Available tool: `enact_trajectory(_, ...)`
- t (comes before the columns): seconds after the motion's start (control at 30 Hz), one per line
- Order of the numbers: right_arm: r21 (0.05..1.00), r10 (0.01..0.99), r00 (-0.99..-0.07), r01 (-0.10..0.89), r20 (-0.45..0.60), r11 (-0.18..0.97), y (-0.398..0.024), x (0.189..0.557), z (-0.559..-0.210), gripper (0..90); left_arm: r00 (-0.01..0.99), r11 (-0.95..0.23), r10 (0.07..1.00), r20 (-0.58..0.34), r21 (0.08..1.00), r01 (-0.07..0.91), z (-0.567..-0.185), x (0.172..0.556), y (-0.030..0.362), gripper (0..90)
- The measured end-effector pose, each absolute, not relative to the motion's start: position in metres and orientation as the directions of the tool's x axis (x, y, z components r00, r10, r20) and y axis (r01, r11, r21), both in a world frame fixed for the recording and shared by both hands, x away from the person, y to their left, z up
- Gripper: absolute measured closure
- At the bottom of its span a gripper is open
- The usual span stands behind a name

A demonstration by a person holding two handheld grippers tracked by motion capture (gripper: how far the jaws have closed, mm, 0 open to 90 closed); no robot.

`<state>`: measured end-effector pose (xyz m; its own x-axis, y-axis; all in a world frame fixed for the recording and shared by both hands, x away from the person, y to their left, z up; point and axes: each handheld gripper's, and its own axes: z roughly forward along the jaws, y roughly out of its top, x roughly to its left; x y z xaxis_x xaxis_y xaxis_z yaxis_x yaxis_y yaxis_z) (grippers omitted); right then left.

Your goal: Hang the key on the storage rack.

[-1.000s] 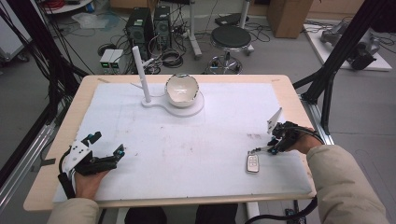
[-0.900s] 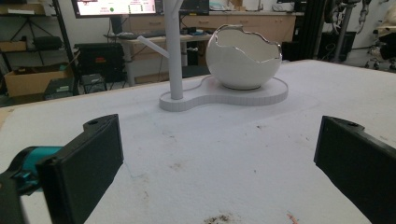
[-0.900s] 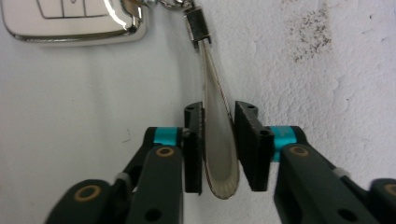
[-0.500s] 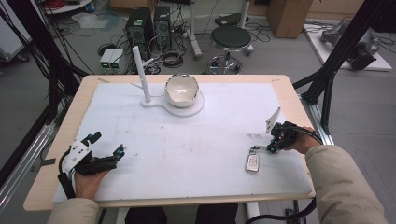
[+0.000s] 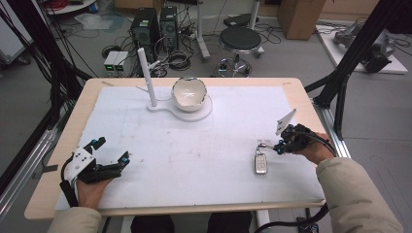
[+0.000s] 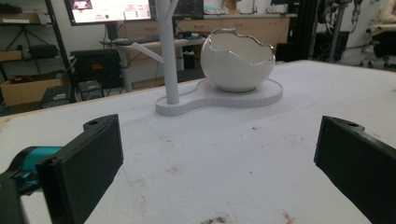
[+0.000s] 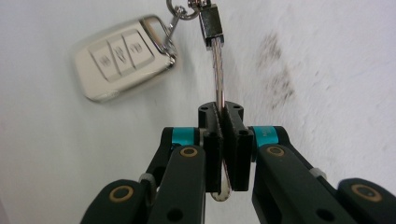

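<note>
At the right side of the desk (image 5: 291, 97), the right gripper (image 7: 223, 122) has its fingers clamped on the clear strap loop (image 7: 218, 70) of a silver car key fob (image 5: 261, 163), which lies flat on the white mat just beside it. The left gripper (image 5: 111, 150) rests near the front left corner, fingers spread wide and empty. I'd judge the pick-up is under way; a likely next move is lifting the fob toward the white eggshell-shaped bowl (image 5: 189, 93) or the white branched stand (image 5: 147, 77) at the back. The mat between is bare, but the desk's right edge sits near the hand.
</note>
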<state>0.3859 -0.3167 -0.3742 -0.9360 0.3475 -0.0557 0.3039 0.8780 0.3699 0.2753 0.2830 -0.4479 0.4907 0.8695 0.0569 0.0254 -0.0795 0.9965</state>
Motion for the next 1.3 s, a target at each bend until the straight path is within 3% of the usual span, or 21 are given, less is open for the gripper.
enact_trajectory(0.1, 0.438, 0.405, -0.913, 0.344, -0.051, 0.831, -0.311, 0.384, -0.365, 87.3, 0.503, -0.086, 0.862, 0.062, 0.996, 0.026, -0.443, 0.278, 0.283, 1.7)
enact_trajectory(0.53, 0.595, 0.319, -0.945, 0.218, -0.067, 0.773, -0.256, 0.38, -0.327, 87.3, 0.618, -0.167, 0.774, 0.138, 0.986, -0.011, -0.371, 0.303, 0.265, 1.7)
enact_trajectory(0.97, 0.641, 0.216, -0.972, 0.109, -0.091, 0.76, -0.196, 0.385, -0.3, 87.3, 0.818, -0.236, 0.556, 0.144, 0.972, -0.01, -0.304, 0.332, 0.224, 1.7)
enact_trajectory(1.3, 0.65, 0.152, -0.986, 0.068, -0.073, 0.757, -0.161, 0.386, -0.295, 87.2, 0.864, -0.257, 0.483, 0.141, 0.966, -0.014, -0.279, 0.341, 0.207, 1.7)
